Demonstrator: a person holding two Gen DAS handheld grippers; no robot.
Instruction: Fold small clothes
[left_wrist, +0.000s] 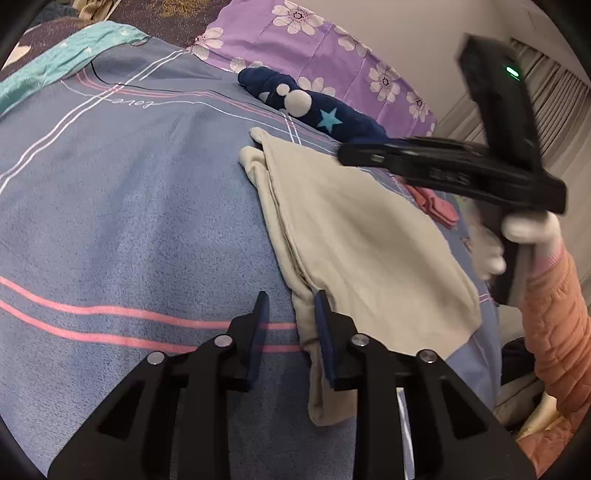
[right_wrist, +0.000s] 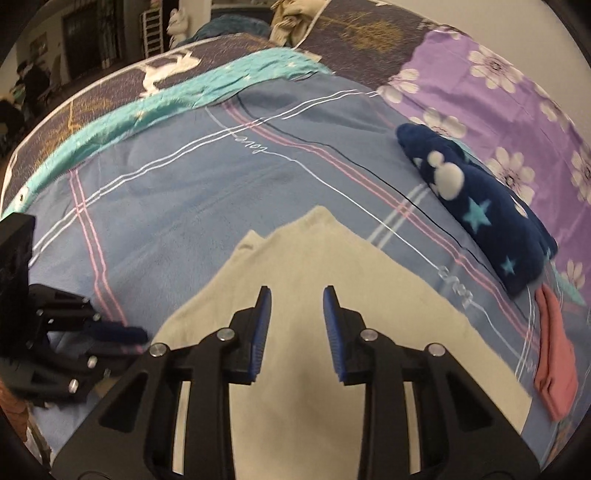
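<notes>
Now both grippers hang over the cream cloth (left_wrist: 365, 240)
Left gripper (left_wrist: 290, 306) fingers spread at its edge; right gripper (right_wrist: 297, 301) fingers spread above it, on the blue bed cover (left_wrist: 129, 221)

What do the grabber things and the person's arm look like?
Both grabbers are black plastic with silver round bolts. The left gripper and right gripper each have two flat blue fingers. The right one's body shows a small green light. The hand wears a white glove and a puffy peach-orange sleeve.
</notes>
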